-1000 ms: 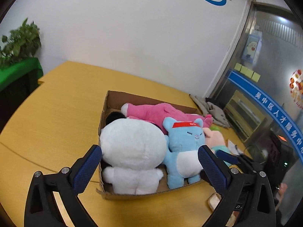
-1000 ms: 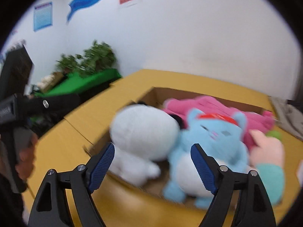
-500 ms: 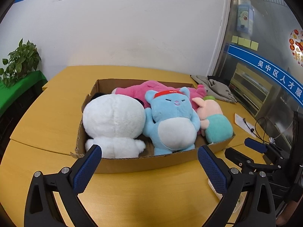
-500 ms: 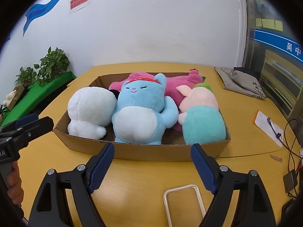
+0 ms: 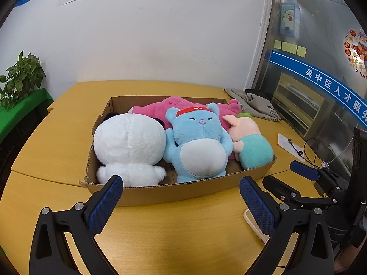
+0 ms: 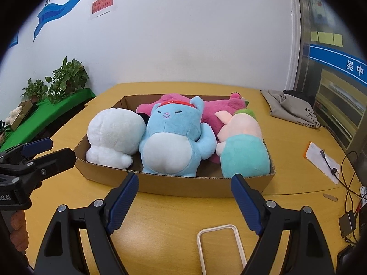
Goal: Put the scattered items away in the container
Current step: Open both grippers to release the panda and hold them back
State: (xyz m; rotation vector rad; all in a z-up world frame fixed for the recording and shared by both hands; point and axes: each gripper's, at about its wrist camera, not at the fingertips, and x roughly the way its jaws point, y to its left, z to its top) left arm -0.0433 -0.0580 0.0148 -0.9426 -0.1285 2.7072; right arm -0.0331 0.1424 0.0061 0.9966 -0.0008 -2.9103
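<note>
1. White wall and a glass partition back a yellow wooden desk in the left wrist view.
2. On it sits a shallow cardboard box, holding a white plush at the left, a blue plush in the middle, a pink-and-teal plush at the right and a pink plush lying along the far side.
3. Nearer than the box, the left tool stands wide open with nothing between its blue pads.
4. At the right edge the right tool shows from the side.
5. From the right wrist view, the same box lies just beyond the right tool, which is spread wide and empty.
6. A white phone case lies on the desk near that tool.
7. At the left, the left tool is held by a hand.
8. A grey cloth bag lies far right.
</note>
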